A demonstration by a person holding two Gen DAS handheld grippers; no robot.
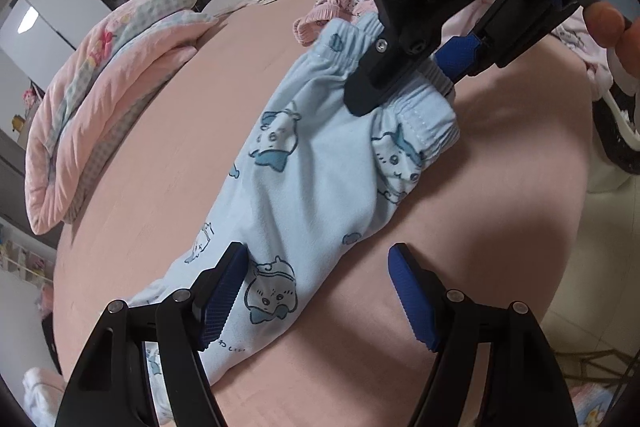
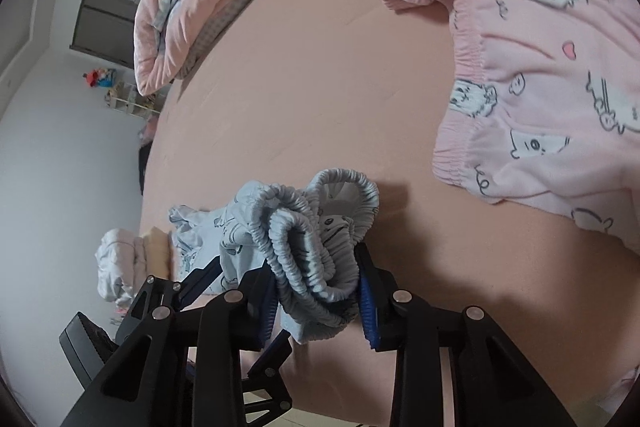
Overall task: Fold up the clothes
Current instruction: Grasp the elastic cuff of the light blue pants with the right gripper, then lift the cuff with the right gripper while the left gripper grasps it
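Blue pajama pants (image 1: 320,179) lie on the pink bedsheet (image 1: 160,155), long axis running from 7 o'clock up to 1 o'clock, waistband at the far end. Pink pajamas (image 2: 552,87) and a folded quilt (image 1: 92,99) lie nearby. Right gripper (image 2: 316,291) is clamped on the bunched waistband; left gripper (image 1: 316,291) hovers with fingers apart over the leg end.

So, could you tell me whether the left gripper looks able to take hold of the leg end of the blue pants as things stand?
Probably yes. The left gripper is open, its fingers straddling the leg of the blue pants with nothing between, while the right gripper grips the waistband at the far end.
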